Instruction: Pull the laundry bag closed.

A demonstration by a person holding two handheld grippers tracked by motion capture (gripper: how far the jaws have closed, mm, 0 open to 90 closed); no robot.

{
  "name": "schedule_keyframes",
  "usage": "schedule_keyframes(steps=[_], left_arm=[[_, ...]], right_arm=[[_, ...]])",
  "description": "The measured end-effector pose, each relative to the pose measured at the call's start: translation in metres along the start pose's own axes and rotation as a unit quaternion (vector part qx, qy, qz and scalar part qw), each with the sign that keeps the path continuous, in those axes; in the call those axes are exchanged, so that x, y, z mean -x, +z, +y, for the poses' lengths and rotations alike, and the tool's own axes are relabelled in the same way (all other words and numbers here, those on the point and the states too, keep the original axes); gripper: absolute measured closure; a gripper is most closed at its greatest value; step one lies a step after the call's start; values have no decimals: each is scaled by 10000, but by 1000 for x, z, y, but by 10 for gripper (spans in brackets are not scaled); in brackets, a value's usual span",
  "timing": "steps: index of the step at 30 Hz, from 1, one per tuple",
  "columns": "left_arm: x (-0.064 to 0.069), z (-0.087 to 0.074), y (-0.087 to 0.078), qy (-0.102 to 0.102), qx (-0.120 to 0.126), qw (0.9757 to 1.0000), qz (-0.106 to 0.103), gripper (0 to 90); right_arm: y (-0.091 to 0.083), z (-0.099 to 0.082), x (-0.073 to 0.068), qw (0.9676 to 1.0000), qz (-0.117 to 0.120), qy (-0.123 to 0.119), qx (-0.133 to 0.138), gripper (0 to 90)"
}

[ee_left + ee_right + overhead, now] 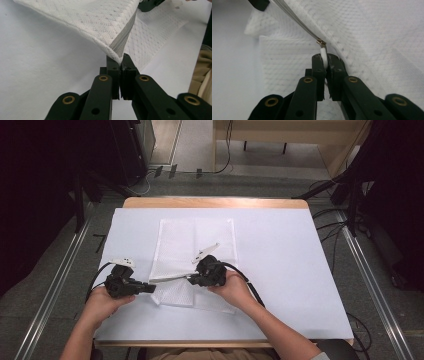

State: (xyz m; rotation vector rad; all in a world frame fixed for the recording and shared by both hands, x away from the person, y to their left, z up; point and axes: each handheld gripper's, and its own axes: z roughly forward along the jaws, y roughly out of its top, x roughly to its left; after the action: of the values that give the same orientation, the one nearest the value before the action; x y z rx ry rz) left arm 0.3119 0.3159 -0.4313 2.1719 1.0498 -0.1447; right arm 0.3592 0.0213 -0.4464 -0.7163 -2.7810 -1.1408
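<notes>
Left gripper (150,288): nearest the person; clenched on the corner of the white mesh zippered laundry bag (192,255), right at the end of its grey zipper (122,40).
Right gripper (191,279): just beyond, clamped on the white zipper pull tab (324,56) hanging from the small metal slider (321,42).
Bag position: flat at mid-table on the pale blue sheet (280,265), near edge lifted taut between both grippers.
Step in hand: judged to be working the zipper, one gripper anchoring, the other drawing the slider.
Next move: likely a steady pull along the zipper line, anchor kept firm so the mesh does not bunch.
Far edge: wooden table rim (215,202).
</notes>
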Motion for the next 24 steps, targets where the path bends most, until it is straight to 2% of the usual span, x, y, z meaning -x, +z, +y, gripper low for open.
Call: schedule_keyframes(steps=[6, 9, 11, 24], left_arm=[[1, 1, 1, -5, -6, 10000, 11, 888], [0, 0, 0, -16, -10, 10000, 29, 888], [0, 0, 0, -6, -33, 10000, 14, 887], [-1, -1, 0, -22, -56, 10000, 19, 888]], right_arm=[[-5, -4, 5, 9999, 2, 128, 30, 883], [-6, -4, 7, 9997, 165, 188, 35, 887], [-7, -4, 7, 9996, 178, 209, 34, 887], [-10, -10, 8, 9996, 91, 193, -179, 891]])
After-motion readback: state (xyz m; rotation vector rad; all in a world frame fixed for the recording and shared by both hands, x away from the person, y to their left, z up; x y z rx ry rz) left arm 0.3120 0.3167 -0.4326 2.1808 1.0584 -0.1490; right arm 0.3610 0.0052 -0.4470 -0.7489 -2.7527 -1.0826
